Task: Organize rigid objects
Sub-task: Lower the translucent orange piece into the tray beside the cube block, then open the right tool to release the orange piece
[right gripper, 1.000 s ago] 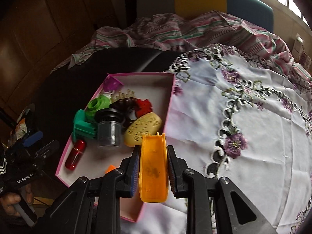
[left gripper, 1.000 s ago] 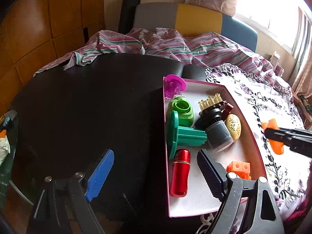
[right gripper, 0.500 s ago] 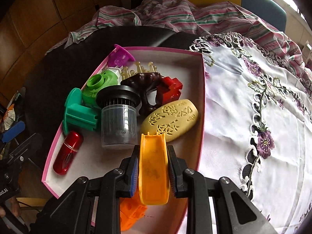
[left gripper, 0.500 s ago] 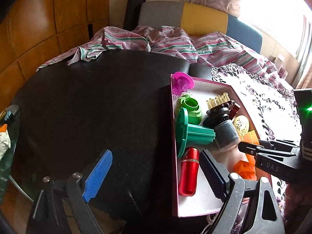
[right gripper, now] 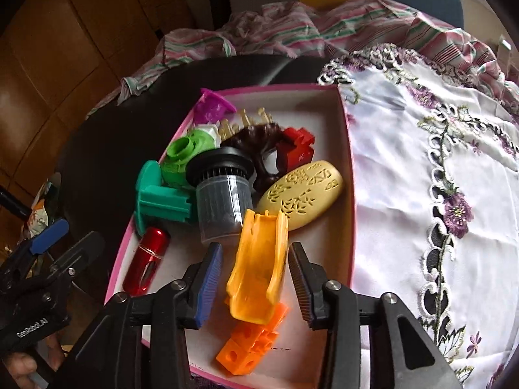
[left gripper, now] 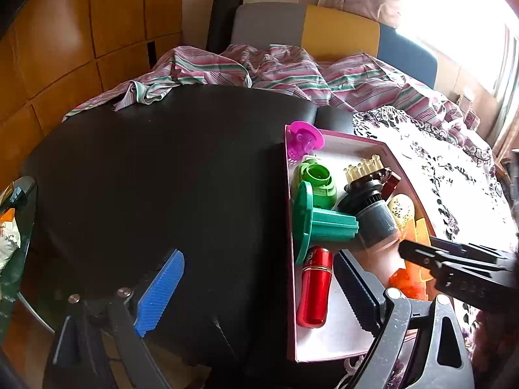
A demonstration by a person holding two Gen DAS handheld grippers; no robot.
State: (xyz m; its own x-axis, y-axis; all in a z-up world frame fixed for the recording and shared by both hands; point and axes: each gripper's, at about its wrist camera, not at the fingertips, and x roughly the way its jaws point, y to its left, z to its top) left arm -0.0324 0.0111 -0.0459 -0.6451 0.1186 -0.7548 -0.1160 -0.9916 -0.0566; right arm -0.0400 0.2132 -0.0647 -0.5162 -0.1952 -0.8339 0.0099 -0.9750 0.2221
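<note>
A pink-rimmed white box [right gripper: 352,175] [left gripper: 289,291] holds several rigid objects: a red tube [right gripper: 146,261] [left gripper: 315,287], a green spool [right gripper: 159,196], a grey cylinder [right gripper: 223,206], a cream perforated oval [right gripper: 303,193] and an orange perforated cube [right gripper: 251,345]. An orange channel-shaped piece [right gripper: 259,269] lies tilted on the cube, loose between the open fingers of my right gripper [right gripper: 254,287]. My left gripper [left gripper: 259,288] is open and empty, straddling the box's left edge over the black table [left gripper: 155,178].
A white embroidered cloth [right gripper: 438,168] covers the table right of the box. Striped fabric [left gripper: 275,68] and a chair back [left gripper: 324,29] lie beyond the table. Wooden panels [left gripper: 65,32] stand at the left.
My right gripper moved forward over the box and opened. The orange piece it held has dropped out and tilted onto the orange cube. My left gripper stays open.
</note>
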